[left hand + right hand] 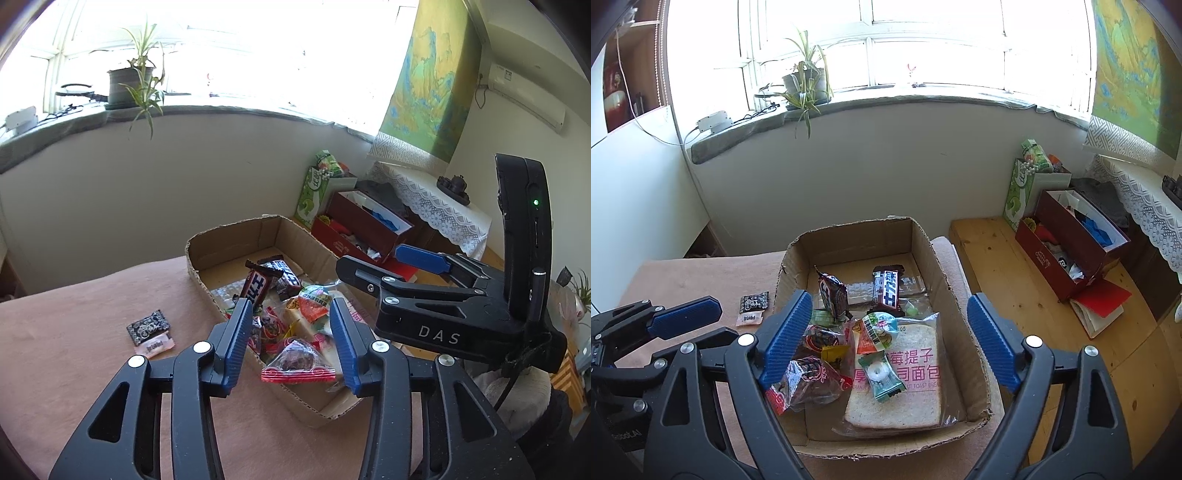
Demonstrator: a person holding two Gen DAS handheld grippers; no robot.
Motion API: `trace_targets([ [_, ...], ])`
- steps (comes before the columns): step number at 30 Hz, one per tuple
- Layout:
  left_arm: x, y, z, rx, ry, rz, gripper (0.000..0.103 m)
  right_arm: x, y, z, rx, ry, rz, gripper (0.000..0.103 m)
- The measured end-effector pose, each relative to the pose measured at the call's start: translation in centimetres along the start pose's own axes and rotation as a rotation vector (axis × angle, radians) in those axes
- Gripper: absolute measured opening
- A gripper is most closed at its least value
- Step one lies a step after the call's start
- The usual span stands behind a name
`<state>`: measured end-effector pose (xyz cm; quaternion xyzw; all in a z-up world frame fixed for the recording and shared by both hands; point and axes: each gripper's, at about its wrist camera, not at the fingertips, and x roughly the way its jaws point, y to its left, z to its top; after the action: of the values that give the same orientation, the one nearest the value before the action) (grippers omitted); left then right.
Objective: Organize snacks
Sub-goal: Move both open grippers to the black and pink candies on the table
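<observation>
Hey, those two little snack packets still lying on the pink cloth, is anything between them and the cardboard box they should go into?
Only the box's own left wall stands between. The black packet and the small pink packet lie just outside it on bare cloth, so they must be lifted over the rim. Both tools, left and right, are open and empty.

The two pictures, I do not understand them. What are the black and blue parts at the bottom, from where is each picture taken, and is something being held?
The black and blue parts are hand-held grippers, one in each of a person's hands. Each carries a camera looking forward along its two fingers. One picture comes from the left gripper, the other from the right gripper. Both are open and hold nothing. Beneath them a cardboard box stands on a pink cloth and contains snacks: packed toast bread, a chocolate bar and small sweets. Two small packets lie on the cloth outside the box.
</observation>
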<state>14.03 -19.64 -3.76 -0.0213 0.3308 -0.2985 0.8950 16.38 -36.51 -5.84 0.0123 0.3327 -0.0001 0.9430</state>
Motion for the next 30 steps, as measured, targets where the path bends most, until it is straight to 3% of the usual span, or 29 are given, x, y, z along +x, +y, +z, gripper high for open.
trace_targets([
  [14, -2.9, 3.8, -0.8, -0.033, -0.031, 0.054, 0.042, -1.1, 4.5, -0.5, -0.030, -0.008, 0.053, 0.089],
  [24, -4.7, 11.5, -2.1, -0.168, -0.028, 0.147, 0.042, -1.1, 9.4, -1.8, -0.060, -0.008, 0.143, 0.089],
  [30, -4.6, 14.9, -2.3, -0.221, -0.012, 0.172, 0.042, 0.6, 13.1, -3.3, -0.089, 0.042, 0.215, 0.089],
])
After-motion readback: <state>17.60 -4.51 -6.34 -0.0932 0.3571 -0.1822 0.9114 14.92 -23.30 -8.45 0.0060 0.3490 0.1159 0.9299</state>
